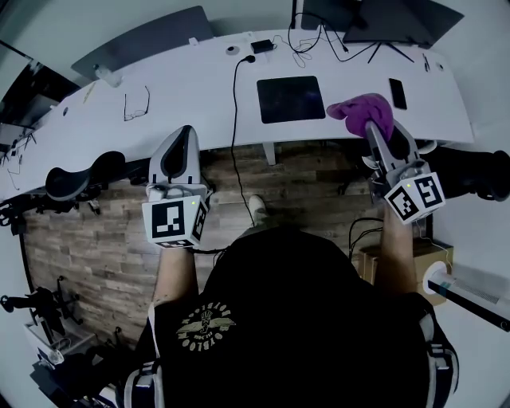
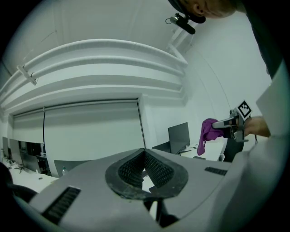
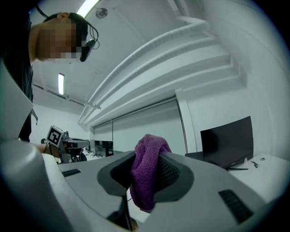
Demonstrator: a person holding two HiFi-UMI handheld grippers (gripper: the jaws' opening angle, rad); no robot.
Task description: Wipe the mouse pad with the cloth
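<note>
The black mouse pad (image 1: 291, 99) lies flat on the white desk (image 1: 183, 96), near its front edge. A purple cloth (image 1: 365, 110) hangs bunched just right of the pad, over the desk's front edge. My right gripper (image 1: 374, 132) is shut on the cloth (image 3: 146, 174), which fills the gap between its jaws and droops below them. My left gripper (image 1: 182, 137) is held in front of the desk, left of the pad, jaws shut with nothing between them (image 2: 145, 168). In the left gripper view the cloth (image 2: 207, 131) dangles from the right gripper (image 2: 225, 123).
A black phone (image 1: 398, 93) lies right of the cloth. Glasses (image 1: 137, 105) rest at desk left; a black cable (image 1: 236, 88) runs over the front edge. A monitor base (image 1: 398, 20) and wires sit at the back. Chairs (image 1: 80, 175) (image 1: 478, 171) flank me; a cardboard box (image 1: 414, 255) is on the floor.
</note>
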